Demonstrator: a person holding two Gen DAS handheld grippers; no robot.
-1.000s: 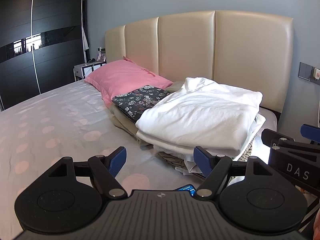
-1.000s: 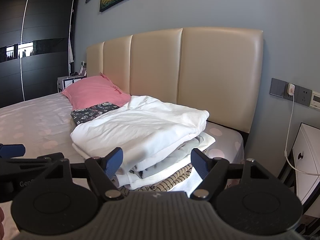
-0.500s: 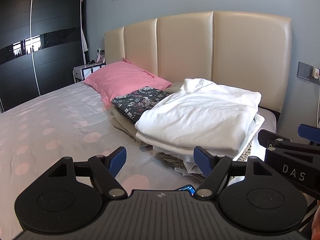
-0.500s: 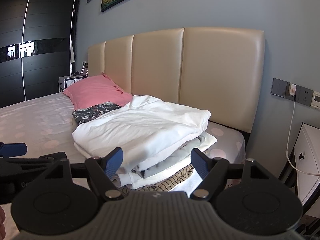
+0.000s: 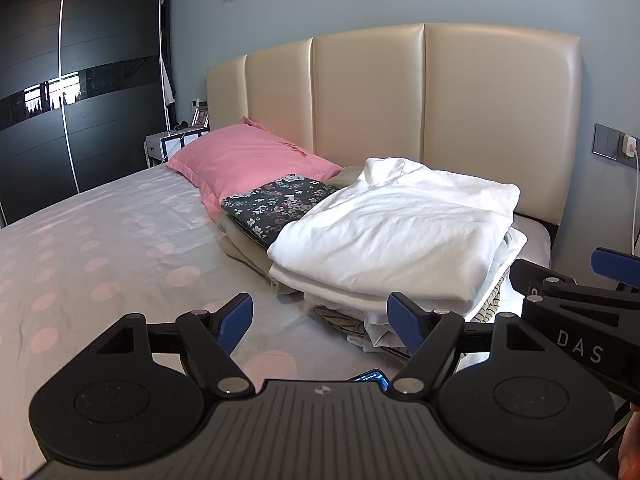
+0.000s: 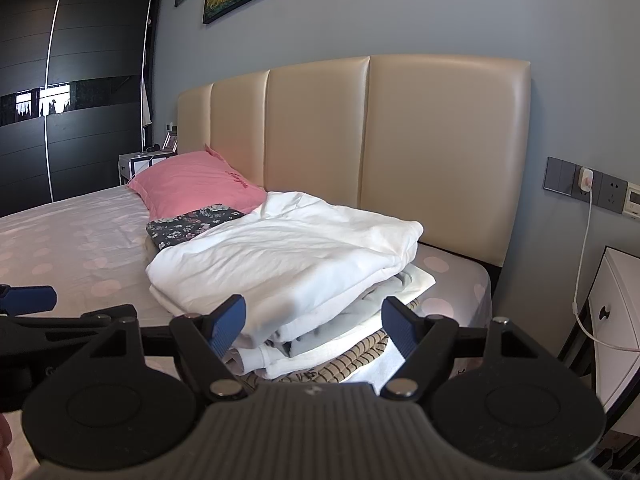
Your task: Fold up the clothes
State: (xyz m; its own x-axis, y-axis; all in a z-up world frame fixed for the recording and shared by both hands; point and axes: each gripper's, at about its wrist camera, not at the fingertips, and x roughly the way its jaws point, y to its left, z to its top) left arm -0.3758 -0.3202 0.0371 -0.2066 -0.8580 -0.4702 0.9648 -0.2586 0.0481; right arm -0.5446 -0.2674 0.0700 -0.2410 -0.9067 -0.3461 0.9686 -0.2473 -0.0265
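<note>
The left gripper [image 5: 320, 322] and right gripper [image 6: 313, 322] both hover with blue-padded jaws spread wide, grasping nothing. A stack of folded clothes topped by a white garment [image 5: 396, 232] lies on the pink-dotted bedsheet [image 5: 120, 248] near the beige padded headboard [image 6: 360, 152], beside a dark floral folded cloth [image 5: 276, 202] and a pink pillow [image 5: 248, 160].

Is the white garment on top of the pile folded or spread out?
Folded: the white garment lies doubled with layered edges atop the pile.

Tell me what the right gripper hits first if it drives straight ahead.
Probably the pile of folded clothes: the right gripper, jaws open, points at the white folded garment topping it. Depth is uncertain.
</note>
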